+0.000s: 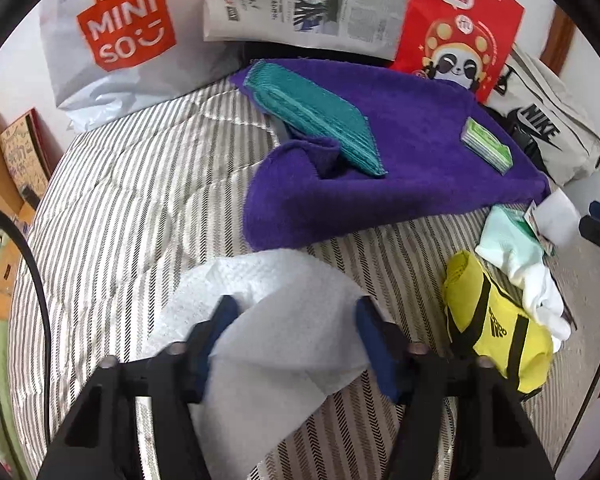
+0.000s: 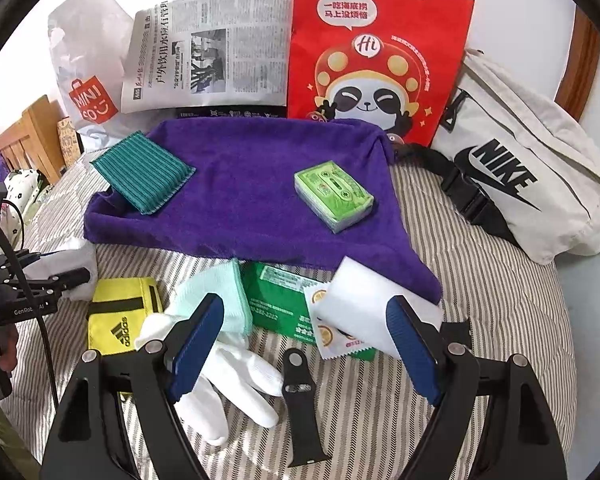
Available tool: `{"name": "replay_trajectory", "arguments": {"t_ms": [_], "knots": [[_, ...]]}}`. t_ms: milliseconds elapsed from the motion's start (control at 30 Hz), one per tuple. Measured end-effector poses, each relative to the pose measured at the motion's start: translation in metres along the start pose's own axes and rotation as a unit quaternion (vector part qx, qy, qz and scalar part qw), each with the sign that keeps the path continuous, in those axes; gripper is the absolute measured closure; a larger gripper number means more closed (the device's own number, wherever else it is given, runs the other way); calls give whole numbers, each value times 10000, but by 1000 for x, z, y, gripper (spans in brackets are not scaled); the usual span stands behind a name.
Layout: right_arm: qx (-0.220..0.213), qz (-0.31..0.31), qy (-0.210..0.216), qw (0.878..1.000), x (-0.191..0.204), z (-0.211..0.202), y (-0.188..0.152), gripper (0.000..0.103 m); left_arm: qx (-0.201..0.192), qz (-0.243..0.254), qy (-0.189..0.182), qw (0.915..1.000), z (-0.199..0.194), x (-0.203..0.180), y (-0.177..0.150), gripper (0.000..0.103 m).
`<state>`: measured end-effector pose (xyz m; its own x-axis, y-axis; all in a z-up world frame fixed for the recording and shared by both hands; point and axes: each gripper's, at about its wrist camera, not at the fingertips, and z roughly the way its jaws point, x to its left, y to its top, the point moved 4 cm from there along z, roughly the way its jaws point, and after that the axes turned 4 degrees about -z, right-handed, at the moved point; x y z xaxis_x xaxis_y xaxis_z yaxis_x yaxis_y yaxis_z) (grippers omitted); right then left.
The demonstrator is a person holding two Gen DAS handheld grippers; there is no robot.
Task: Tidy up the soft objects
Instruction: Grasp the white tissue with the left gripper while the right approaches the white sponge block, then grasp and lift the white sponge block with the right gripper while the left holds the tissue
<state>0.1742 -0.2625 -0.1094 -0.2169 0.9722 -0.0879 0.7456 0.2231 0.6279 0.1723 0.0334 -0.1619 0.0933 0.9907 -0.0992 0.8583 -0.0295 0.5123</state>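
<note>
Left wrist view is showing the left hand-held gripper (image 1: 294, 334) straddling a white paper towel (image 1: 268, 320), jaws spread; only the right wrist view is catching the right hand-held gripper (image 2: 306, 330) gaping over a white glove (image 2: 240, 376) on the bed (image 2: 480, 280).

Striped bed (image 2: 480, 280) carries purple towel (image 2: 240, 200), gloves (image 2: 228, 368), bags.

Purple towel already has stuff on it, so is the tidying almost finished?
Not yet. Two things lie on the purple towel: the teal cloth and the green tissue pack. A paper towel lies between the open left gripper fingers. White gloves wait.
</note>
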Motion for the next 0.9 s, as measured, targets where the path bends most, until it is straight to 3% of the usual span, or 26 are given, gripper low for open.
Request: {"name": "replay_trajectory", "arguments": {"t_ms": [167,233,567,733,900], "knots": [[-24,52,-59,10000,-10,-2,-4,20,-22,47,-155,9999,-2,1,0,87],[-50,73,-121,9999,-15,-3,-5,20,21,16,-323,9995,-4,1,1,92],[-82,195,-317,9993,-47,-9,-17,20,-233,-32,-465,9986,-30,5,9,93],[3,375,5,9993,-53,8,-18,20,-223,-60,-525,9984,-31,6,12,94],[93,647,-15,9979,-56,25,-14,20,-195,-48,-583,9981,-31,3,12,94]]}}
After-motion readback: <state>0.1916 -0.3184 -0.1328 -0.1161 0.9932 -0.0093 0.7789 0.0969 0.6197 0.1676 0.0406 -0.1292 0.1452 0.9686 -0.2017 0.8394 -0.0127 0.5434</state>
